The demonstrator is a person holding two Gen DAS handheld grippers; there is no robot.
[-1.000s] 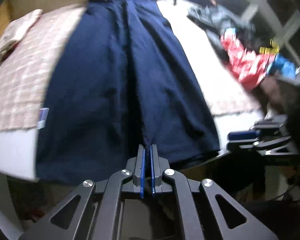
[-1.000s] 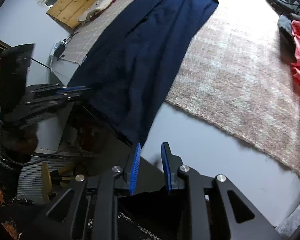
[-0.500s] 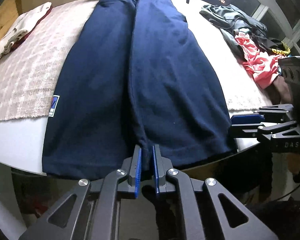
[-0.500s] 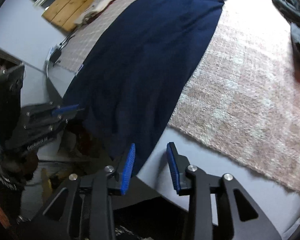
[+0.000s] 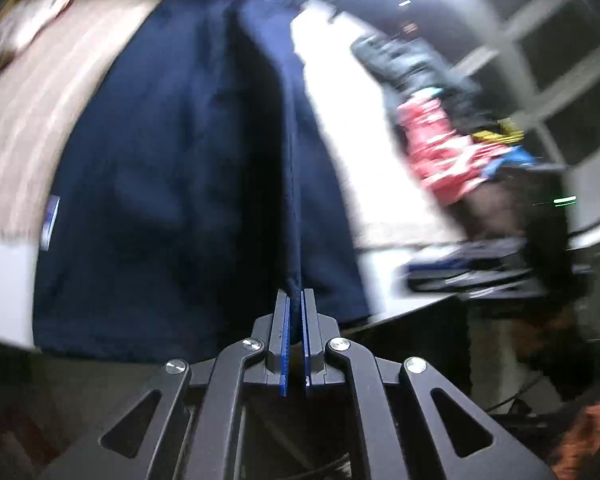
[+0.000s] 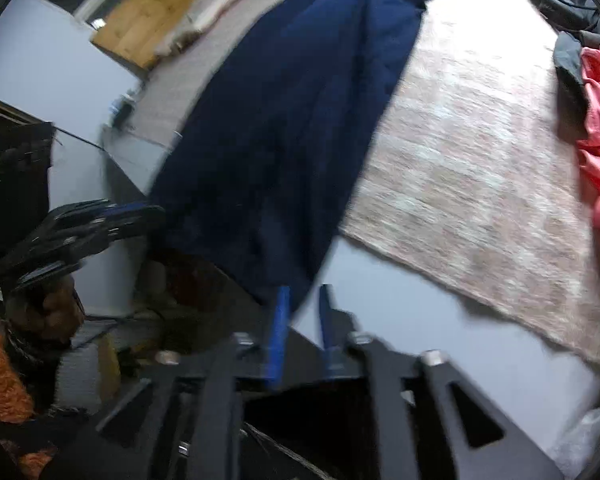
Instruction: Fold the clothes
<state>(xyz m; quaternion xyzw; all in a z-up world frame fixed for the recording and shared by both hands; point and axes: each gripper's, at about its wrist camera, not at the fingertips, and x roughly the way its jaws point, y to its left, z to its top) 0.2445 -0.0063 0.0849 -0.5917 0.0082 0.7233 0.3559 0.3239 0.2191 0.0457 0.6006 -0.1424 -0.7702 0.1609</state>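
A long navy blue garment (image 5: 172, 168) is spread over a pinkish checked blanket (image 6: 472, 184) on a bed. In the left wrist view, a ridge of the blue cloth is seen pinched up between the blue pads of the left gripper (image 5: 295, 320), which is closed tight on it at the near hem. A pile of clothes (image 5: 440, 148), red and dark, is seen at the right, very blurred. In the right wrist view, more of the blanket is shown, and a wooden headboard (image 6: 148, 28) far off. There the right gripper (image 6: 302, 320) is held a little apart, with a narrow gap and nothing between its pads. The corner of the garment lies just beyond its left pad. The left gripper (image 6: 100, 224) is also seen there, at the garment's other near corner.
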